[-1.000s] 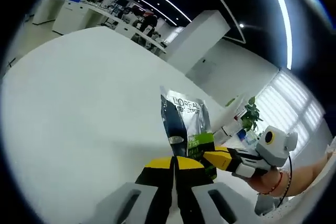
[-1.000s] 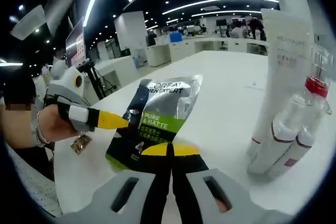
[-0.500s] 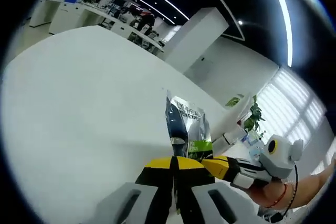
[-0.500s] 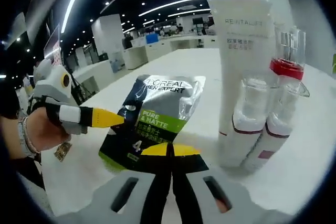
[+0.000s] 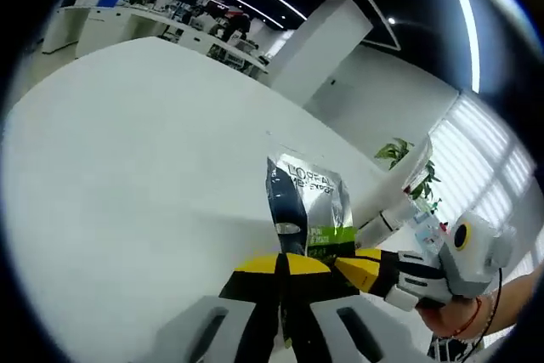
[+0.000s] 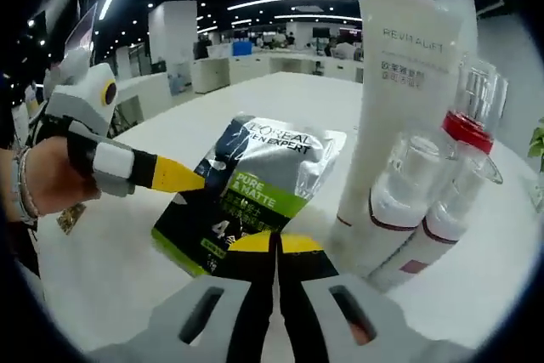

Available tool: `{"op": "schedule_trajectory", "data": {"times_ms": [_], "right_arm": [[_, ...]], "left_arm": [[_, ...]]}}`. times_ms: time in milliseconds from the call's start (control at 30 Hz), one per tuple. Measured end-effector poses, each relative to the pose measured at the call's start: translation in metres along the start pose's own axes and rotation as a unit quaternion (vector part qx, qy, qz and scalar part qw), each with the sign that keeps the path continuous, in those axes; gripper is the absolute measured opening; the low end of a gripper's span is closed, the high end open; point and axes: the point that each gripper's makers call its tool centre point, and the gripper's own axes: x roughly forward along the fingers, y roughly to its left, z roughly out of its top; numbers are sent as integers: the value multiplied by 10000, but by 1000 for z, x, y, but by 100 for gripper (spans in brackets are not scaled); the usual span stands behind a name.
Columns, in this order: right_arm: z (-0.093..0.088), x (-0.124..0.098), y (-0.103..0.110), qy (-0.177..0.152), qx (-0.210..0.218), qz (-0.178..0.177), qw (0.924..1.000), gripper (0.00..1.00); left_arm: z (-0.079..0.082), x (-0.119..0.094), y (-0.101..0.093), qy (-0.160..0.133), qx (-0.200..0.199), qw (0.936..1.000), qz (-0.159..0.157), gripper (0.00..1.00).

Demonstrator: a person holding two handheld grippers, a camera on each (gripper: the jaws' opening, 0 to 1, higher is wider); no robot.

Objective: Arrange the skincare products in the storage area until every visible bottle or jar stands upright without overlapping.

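Wide white table (image 5: 127,167) across the left and centre of the left gripper view, running back to an open office with white counters and long ceiling light strips at the upper left; white pillar at upper centre, bright window blinds and a green plant (image 5: 399,155) at right. Same white table (image 6: 476,286) in the right gripper view, with counters and light strips along the top.

Silver, dark and green pouch (image 5: 308,210) just above frame centre-bottom in the left gripper view, rising straight from the left gripper (image 5: 283,265), yellow-tipped jaws pressed together on its lower edge. Right gripper (image 5: 361,268) entering from the lower right, its yellow tips at the pouch's lower right corner.

In the right gripper view, pouch (image 6: 255,193) at centre, tilted, lower edge pinched between the closed yellow tips of the right gripper (image 6: 276,244) at bottom centre. Left gripper (image 6: 183,180) reaching in from the left, touching the pouch's left edge, held by a hand (image 6: 42,180). Just right of the pouch, tall white tube (image 6: 399,91) standing upright, with two clear red-banded bottles (image 6: 425,210) close in front of it.
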Motion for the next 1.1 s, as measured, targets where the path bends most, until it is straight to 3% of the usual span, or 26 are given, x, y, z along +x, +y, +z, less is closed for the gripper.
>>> {"op": "schedule_trajectory", "data": {"times_ms": [167, 267, 367, 533, 600, 633, 733, 767, 867, 900, 1033, 1100], "right_arm": [[-5, 7, 0, 108, -342, -158, 9992, 0], [-7, 11, -1, 255, -849, -257, 9957, 0], [-6, 14, -1, 311, -1517, -432, 9870, 1], [-5, 15, 0, 322, -1855, -534, 9807, 4], [-1, 11, -5, 396, -2358, -726, 9683, 5], [2, 10, -4, 348, -2449, -713, 9663, 4], [6, 2, -9, 226, -2316, -843, 9689, 4], [6, 1, -11, 230, -2324, -885, 9683, 0], [8, -7, -15, 124, -2337, -1011, 9670, 0], [7, -9, -13, 131, -2366, -969, 9667, 0], [-6, -14, 7, 50, -1654, -409, 9854, 0], [-15, -15, 13, 104, -1777, -284, 9836, 0]], "left_arm": [[-3, 6, 4, 125, 42, 9999, 60, 0], [-4, 10, 8, 210, 27, 9997, 100, 0], [-4, 13, 11, 228, -35, 9996, 154, 0], [-8, 16, 19, 305, -141, 9989, 318, 0], [-8, 15, 20, 283, -223, 9988, 334, 0], [-7, 15, 21, 257, -230, 9987, 376, 0], [-7, 17, 20, 253, -223, 9987, 387, 0], [-7, 17, 21, 233, -216, 9987, 397, 0], [-6, 18, 20, 229, -279, 9986, 379, 0], [-6, 18, 20, 204, -289, 9986, 396, 0], [-8, 18, 20, 187, -373, 9982, 426, 0], [-8, 18, 20, 156, -360, 9982, 447, 0]]}}
